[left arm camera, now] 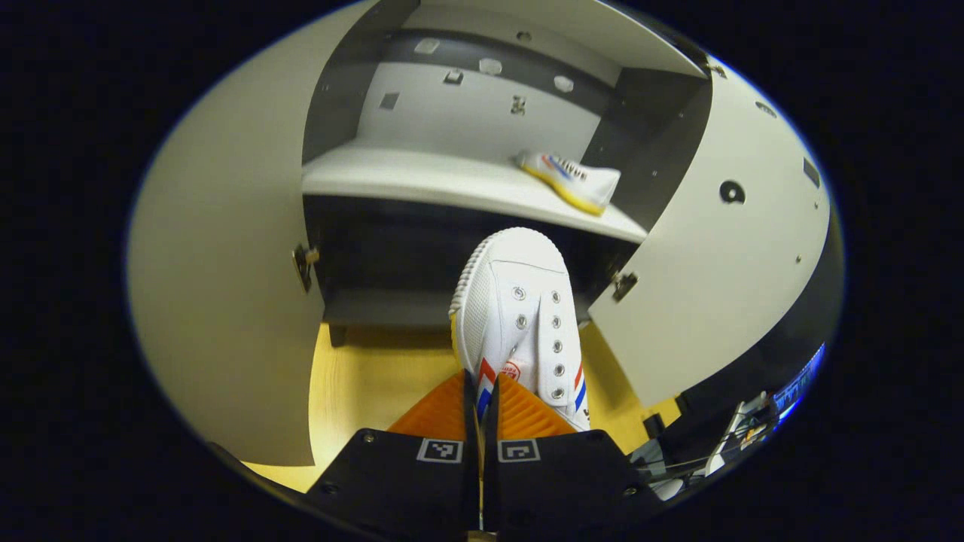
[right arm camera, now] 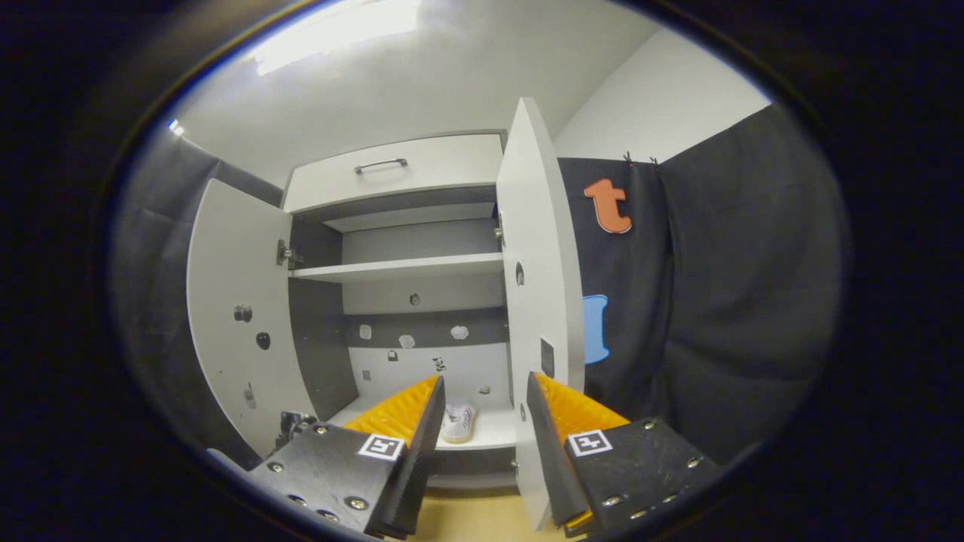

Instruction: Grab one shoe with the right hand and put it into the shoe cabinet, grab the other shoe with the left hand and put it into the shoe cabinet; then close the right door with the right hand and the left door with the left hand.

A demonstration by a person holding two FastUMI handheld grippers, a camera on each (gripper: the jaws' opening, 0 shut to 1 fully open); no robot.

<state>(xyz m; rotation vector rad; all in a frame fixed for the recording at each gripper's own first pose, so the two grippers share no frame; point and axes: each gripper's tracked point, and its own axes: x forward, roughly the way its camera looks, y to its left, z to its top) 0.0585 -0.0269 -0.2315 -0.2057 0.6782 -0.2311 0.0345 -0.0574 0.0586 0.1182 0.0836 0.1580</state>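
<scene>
In the left gripper view, going from the left: the cabinet's left door (left arm camera: 226,301) stands wide open, then comes the open cabinet (left arm camera: 482,98) with a pale shelf (left arm camera: 422,177) across it and a dark space below. The left gripper (left arm camera: 480,399) sits low in the middle, its fingers pressed almost together on the rear side of a white shoe (left arm camera: 520,316) with red and blue stripes. That shoe is held up in front of the dark lower opening, toe pointing into the cabinet, above the yellow floor (left arm camera: 361,384); it is not yet on any shelf. Further right, the other shoe (left arm camera: 572,177) already lies on the shelf, near its right end. The right door (left arm camera: 723,263) is also swung open.

In the right gripper view, the left door (right arm camera: 233,316) is open on the left, and the right gripper (right arm camera: 482,414) is spread with nothing between its fingers. Between them, the placed shoe (right arm camera: 457,423) rests on the shelf (right arm camera: 489,433). The right door (right arm camera: 538,301) stands edge-on just beside the right finger.

As I judge it, the first shoe is done and the second is about halfway in. Setting it down and closing both doors are left.
</scene>
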